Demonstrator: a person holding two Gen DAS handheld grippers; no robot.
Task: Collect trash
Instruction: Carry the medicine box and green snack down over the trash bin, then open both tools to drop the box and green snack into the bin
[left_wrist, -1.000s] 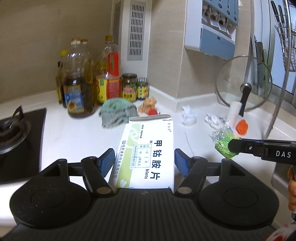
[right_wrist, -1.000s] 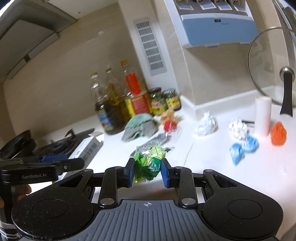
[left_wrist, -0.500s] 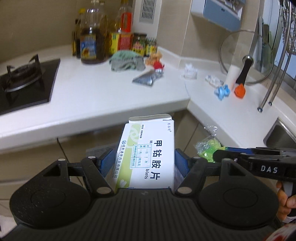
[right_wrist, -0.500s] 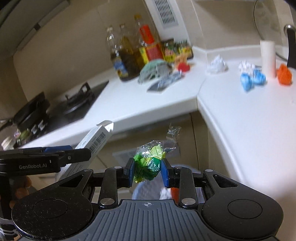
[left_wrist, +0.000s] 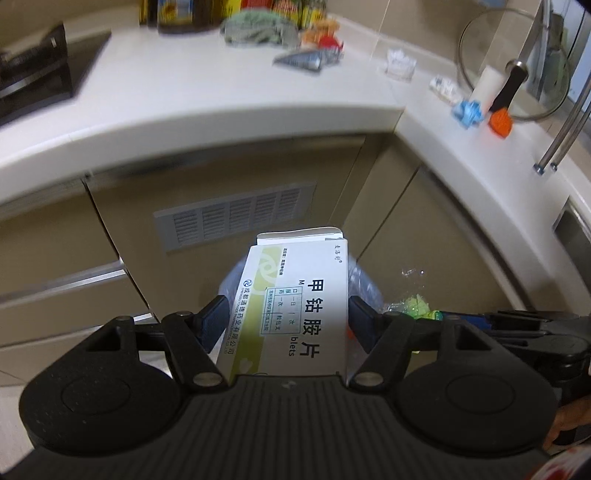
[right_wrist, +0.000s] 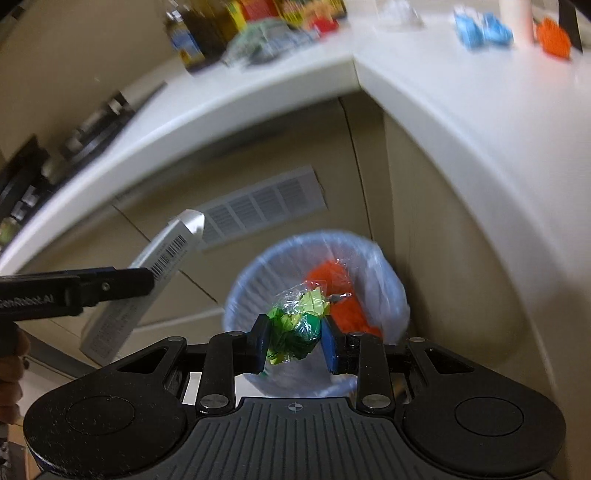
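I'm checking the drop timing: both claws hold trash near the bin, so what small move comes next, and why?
Probably open the right claw: its green wrapper hangs right over the lined bin, which already holds orange trash. The left claw's box also sits above the bin and can drop after.

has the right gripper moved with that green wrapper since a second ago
Yes. The right gripper, shut on the green wrapper, has dropped from above the countertop to below its edge, over the lined bin.
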